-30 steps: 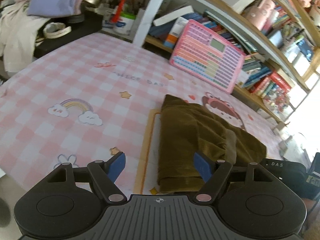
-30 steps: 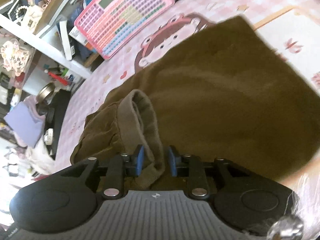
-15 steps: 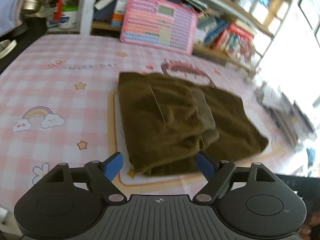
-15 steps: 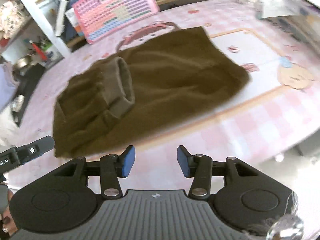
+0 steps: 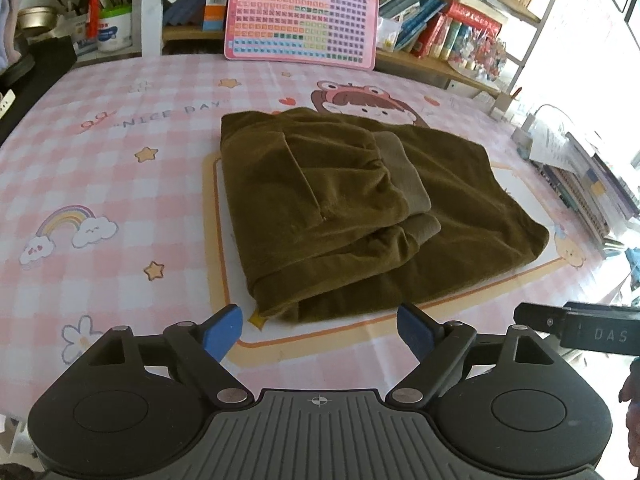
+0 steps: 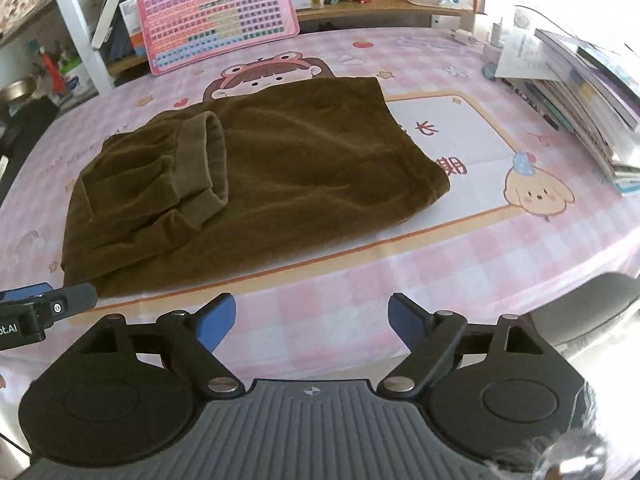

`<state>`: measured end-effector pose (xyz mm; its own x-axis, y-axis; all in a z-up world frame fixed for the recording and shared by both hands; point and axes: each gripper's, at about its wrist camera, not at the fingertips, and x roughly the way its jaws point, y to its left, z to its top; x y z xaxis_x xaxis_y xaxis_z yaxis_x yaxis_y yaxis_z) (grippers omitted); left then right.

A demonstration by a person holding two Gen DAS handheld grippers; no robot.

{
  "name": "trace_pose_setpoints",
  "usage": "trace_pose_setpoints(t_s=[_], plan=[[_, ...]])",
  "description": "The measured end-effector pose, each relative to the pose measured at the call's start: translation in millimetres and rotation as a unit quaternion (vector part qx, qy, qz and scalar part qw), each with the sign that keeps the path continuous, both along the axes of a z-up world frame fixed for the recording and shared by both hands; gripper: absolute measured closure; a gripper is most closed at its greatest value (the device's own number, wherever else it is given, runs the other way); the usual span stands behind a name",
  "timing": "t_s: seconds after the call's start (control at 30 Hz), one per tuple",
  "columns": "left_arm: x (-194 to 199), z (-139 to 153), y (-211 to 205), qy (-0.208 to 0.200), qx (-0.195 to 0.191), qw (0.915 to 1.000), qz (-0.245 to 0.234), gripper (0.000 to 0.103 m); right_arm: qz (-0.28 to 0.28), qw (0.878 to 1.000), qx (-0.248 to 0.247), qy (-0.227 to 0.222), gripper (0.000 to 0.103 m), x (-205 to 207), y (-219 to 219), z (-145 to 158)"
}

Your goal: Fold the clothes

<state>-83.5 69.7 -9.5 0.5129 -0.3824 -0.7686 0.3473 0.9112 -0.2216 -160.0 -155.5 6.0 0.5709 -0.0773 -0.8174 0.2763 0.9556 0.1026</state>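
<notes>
Nearest me, the left gripper (image 5: 320,330) and the right gripper (image 6: 311,322) both hang with jaws spread and empty (the right's just opened wider). Beyond them the brown garment (image 5: 352,200) lies on the pink tablecloth (image 5: 120,168), one end doubled over; I'd say another fold remains.

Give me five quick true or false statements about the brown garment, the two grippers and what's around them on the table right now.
1. The brown garment lies partly folded on the pink checked tablecloth. True.
2. The right gripper is clamped on a cuff. False: its fingers have just been opening and nothing is between them.
3. The left gripper is open and empty. True.
4. The pink keyboard toy lies on top of the garment. False: it leans against the shelf behind the table.
5. A stack of books sits at the table's right edge. True.
</notes>
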Motion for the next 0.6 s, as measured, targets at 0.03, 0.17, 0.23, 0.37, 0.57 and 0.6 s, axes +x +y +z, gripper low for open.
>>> trace_pose_setpoints(t_s=[0.03,0.17,0.23,0.37,0.57,0.6], plan=[[0,-1,-3,0.001,0.001,1.0,0.002,0.016,0.006,1.0,-0.002,-0.001,0.019,1,-3,0],[-1,0,-20,-0.001,0.01,0.9996,0.026,0.016,0.029,1.0,0.003,-0.007,0.019,10,-21,-3],[-1,2,-30,-0.008,0.018,0.9989,0.042,0.016,0.046,0.999,0.01,-0.011,0.019,18,-34,-5],[-2,1,-61,-0.007,0.035,0.9956,0.087,0.016,0.109,0.994,0.007,-0.027,0.019,37,-63,-6],[-16,4,-137,-0.007,0.06,0.9861,0.155,0.016,0.196,0.978,0.022,-0.067,0.019,53,-133,3],[-21,6,-150,-0.011,0.064,0.9853,0.158,0.016,0.204,0.976,0.03,-0.068,0.019,56,-146,3]])
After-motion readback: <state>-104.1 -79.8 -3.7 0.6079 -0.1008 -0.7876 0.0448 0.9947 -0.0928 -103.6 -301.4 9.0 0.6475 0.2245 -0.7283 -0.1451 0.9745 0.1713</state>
